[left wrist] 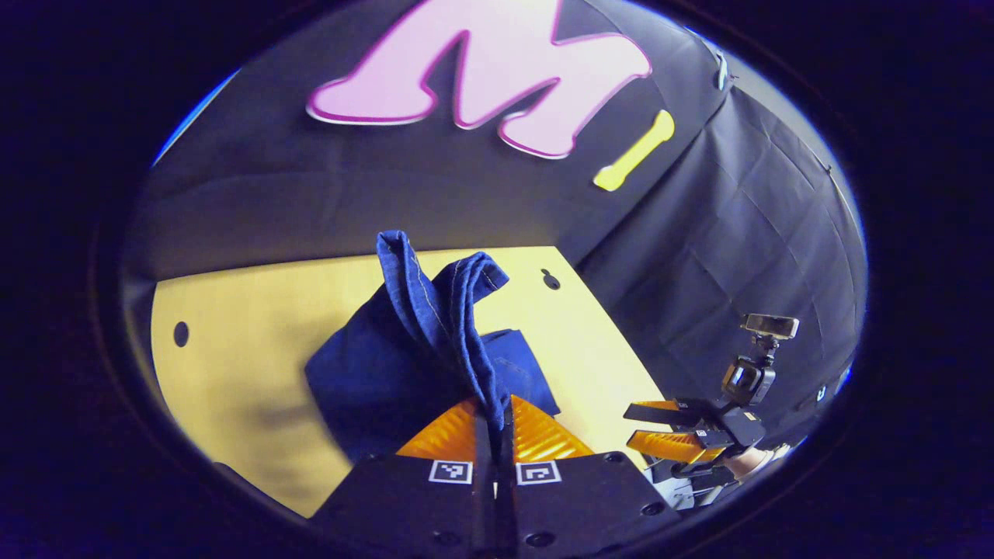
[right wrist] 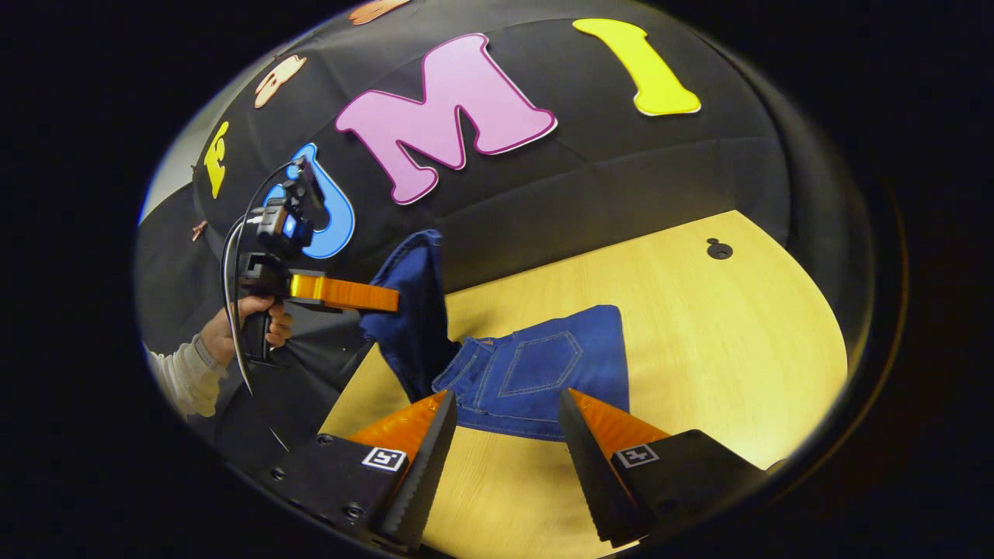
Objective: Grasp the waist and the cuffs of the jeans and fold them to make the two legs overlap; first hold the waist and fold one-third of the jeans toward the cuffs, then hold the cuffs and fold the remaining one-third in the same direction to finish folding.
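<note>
The raised denim fold hides the far part of the jeans (left wrist: 435, 341) in the left gripper view. In the right gripper view, the left tool (right wrist: 388, 299) has its tips buried in cloth, and the sleeve (right wrist: 182, 376) is cut off at the edge.

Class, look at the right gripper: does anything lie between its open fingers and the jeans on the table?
Nothing visible does. The right gripper hangs open above bare table, and the jeans lie just beyond its fingertips. The left gripper, off to the side, is shut on the raised cuff end.
</note>
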Demonstrator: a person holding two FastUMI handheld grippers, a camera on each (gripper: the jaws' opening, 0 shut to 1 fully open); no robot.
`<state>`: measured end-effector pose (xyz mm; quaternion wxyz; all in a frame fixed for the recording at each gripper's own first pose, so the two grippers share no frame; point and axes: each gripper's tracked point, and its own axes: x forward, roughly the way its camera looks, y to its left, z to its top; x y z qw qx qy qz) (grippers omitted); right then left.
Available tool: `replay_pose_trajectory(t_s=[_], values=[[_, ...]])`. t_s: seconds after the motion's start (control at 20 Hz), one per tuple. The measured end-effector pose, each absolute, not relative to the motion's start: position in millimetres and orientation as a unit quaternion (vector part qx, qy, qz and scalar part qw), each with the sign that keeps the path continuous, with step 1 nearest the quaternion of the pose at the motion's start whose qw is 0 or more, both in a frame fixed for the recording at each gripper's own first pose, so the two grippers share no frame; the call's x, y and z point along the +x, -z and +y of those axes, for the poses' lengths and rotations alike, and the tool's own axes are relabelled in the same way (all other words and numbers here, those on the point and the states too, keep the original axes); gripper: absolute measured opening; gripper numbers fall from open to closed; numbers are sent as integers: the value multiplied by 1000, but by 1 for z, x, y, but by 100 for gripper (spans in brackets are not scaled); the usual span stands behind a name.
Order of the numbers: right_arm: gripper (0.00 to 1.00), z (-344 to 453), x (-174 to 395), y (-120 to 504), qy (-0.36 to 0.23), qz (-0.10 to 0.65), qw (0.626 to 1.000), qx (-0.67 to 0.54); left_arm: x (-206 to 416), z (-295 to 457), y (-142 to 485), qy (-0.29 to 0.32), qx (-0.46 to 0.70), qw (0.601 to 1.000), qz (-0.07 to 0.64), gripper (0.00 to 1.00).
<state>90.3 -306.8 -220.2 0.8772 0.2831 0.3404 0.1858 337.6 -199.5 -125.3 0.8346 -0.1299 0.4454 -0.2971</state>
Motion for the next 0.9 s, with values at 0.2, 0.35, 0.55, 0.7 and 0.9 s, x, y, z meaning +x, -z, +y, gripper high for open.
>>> replay_pose_trajectory(t_s=[0.2, 0.35, 0.55, 0.7, 0.9], values=[[81, -332, 84, 231, -162, 345, 874, 303, 365, -243, 202, 286, -95, 813, 499, 6], [82, -346, 80, 244, -154, 347, 875, 300, 363, -254, 257, 250, -63, 793, 552, 7], [82, -362, 75, 253, -156, 359, 874, 287, 351, -278, 245, 264, -101, 794, 538, 46], [81, -374, 71, 247, -150, 352, 883, 272, 343, -288, 219, 271, -110, 826, 481, 100], [83, -388, 61, 209, -135, 307, 916, 218, 301, -267, 136, 269, -97, 889, 359, 98]])
